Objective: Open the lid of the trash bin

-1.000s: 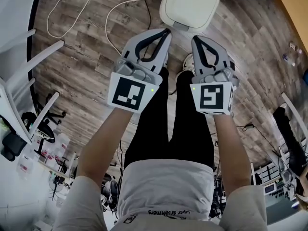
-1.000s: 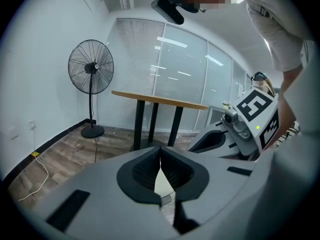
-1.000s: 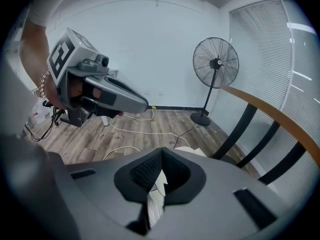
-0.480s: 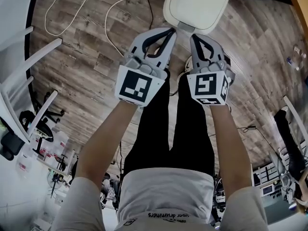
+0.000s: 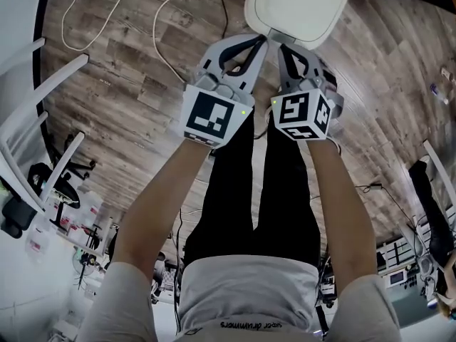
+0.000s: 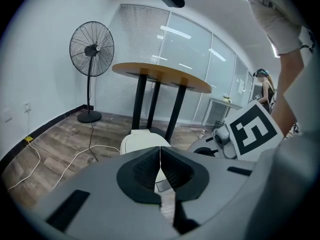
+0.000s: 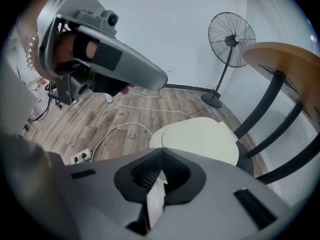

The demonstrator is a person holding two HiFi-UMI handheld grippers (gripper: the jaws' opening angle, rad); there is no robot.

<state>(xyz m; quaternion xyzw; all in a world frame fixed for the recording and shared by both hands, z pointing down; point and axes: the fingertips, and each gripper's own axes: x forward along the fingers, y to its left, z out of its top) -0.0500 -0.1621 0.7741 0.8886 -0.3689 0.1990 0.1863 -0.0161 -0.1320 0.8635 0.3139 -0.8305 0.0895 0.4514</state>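
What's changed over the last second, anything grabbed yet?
Both the left gripper and the right gripper have pushed forward, their tips now at the near edge of the white rounded plastic trash bin lid. Nothing taken hold of. Jaws stay shut on both; lid stays closed.

Trash bin [image 6: 142, 144] before table [image 6: 160, 76] (fan [image 6: 91, 50] at left).

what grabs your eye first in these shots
The two grey grippers with black-and-white marker cubes: left gripper and right gripper, side by side, both shut and empty. Just beyond their tips sits the white trash bin on the wood floor, lid closed.
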